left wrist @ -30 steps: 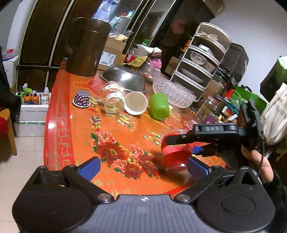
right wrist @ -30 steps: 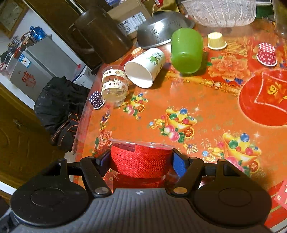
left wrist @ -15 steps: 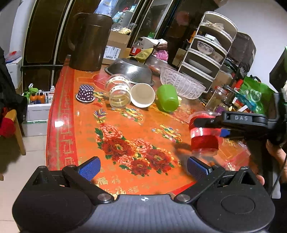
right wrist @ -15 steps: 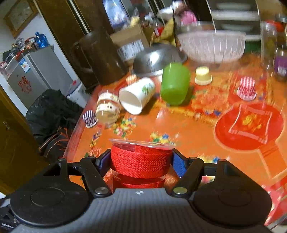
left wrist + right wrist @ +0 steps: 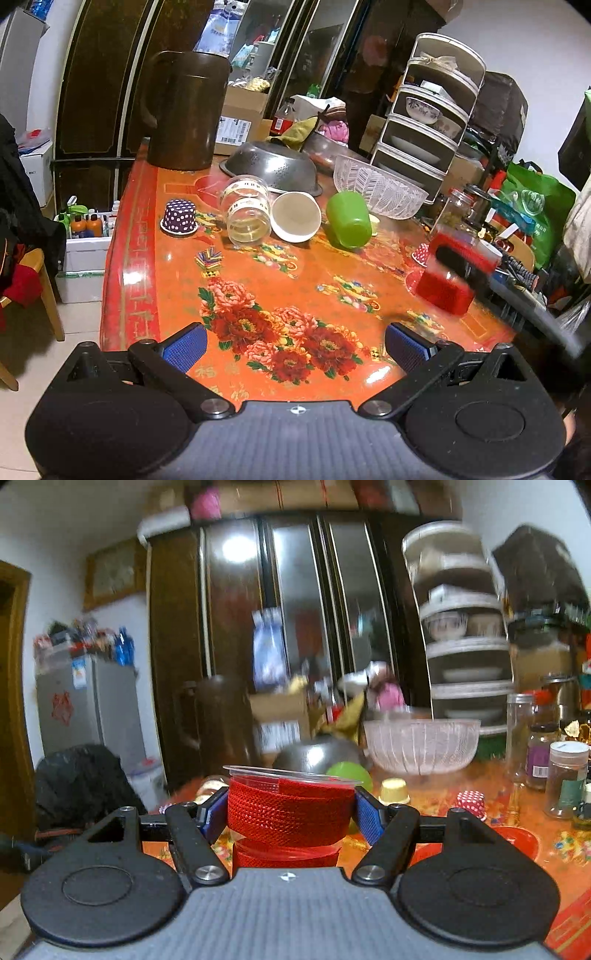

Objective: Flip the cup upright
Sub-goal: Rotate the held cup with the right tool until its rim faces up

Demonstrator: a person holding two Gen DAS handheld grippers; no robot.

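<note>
The right gripper point(image 5: 290, 810) is clenched on the red cup point(image 5: 289, 814), its blue pads point(image 5: 365, 814) pressing both sides of the cup's red mesh wrapping. The cup stands upright between them, clear rim on top and open to the ceiling. From the left wrist view the same cup point(image 5: 452, 273) appears blurred above the right edge of the table point(image 5: 136, 236), held just in front of the glass jars there.

The left gripper point(image 5: 295, 347) hangs over the near edge of the table with its jaws spread wide and nothing between them — only the flower-patterned cloth shows in the gap.

Taking the green cup point(image 5: 349, 219) as the landmark: it lies on its side toward the far end of the table. Just to its left lies a white paper cup point(image 5: 295, 218), mouth facing the camera, and left of that a tipped glass jar point(image 5: 247, 214). Behind the green cup sit an upturned metal colander point(image 5: 273, 170) and a clear ribbed bowl point(image 5: 378, 188) — the bowl to its right rear.
</note>
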